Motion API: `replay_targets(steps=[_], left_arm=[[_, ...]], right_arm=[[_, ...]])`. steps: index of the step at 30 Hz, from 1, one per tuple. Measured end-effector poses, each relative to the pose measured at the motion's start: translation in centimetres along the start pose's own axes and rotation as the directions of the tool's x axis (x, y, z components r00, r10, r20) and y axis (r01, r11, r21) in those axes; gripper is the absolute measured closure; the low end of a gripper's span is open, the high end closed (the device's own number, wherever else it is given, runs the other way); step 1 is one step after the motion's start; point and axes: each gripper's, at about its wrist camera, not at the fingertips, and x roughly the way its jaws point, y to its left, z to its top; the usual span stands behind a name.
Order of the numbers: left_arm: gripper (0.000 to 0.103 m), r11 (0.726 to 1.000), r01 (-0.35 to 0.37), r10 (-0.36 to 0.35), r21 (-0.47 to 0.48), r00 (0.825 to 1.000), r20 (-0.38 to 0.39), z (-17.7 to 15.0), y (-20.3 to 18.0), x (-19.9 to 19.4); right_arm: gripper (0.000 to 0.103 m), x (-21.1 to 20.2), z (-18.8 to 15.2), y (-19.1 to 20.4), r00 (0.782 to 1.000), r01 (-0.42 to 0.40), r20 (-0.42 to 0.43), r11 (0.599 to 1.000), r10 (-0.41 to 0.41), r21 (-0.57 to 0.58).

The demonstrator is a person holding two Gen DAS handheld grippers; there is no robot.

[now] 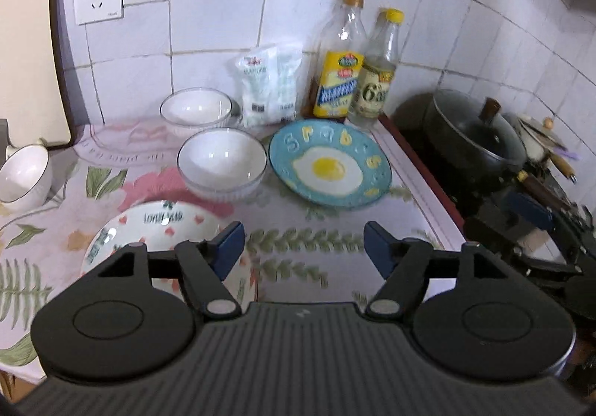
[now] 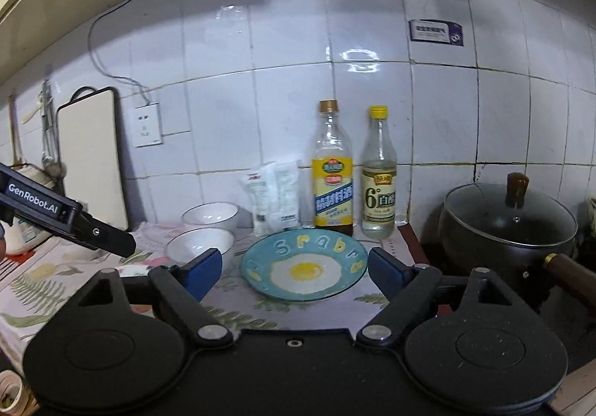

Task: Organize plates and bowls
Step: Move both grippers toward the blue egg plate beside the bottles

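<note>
Both grippers, left [image 1: 303,248] and right [image 2: 294,268], hung with jaws spread and nothing between them. Left to right, the heart-patterned plate [image 1: 156,226], half hidden behind the left gripper, two white bowls [image 1: 222,162], and the egg plate [image 1: 329,164] lay apart, seemingly awaiting stacking.

A blue plate [image 1: 330,165] painted with a fried egg lies flat on the floral cloth, just right of two upright white bowls [image 1: 222,162], one behind the other [image 1: 196,111]. A heart-patterned plate [image 1: 156,229] lies nearer; a gold-rimmed bowl [image 1: 23,175] tilts at far left.
</note>
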Motion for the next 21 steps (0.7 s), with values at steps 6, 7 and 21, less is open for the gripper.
replay_targets(steps=[6, 7, 21], left_arm=[[0.015, 0.997, -0.071, 0.073, -0.024, 0.993, 0.097, -0.7, -0.6, 4.1], [0.014, 0.997, -0.072, 0.075, -0.032, 0.992, 0.103, -0.8, -0.7, 5.1], [0.014, 0.966, -0.168, 0.191, -0.197, 0.976, 0.105, 0.1, -2.4, 14.6]], right_arm=[[0.008, 5.0, -2.5, -2.4, 0.997, -0.056, -0.055, 0.998, 0.056, 0.014], [0.008, 5.7, -3.0, -2.9, 0.997, -0.058, -0.049, 0.998, 0.060, 0.033], [0.009, 16.7, -4.0, -9.5, 0.979, -0.048, -0.170, 0.939, 0.112, 0.342]])
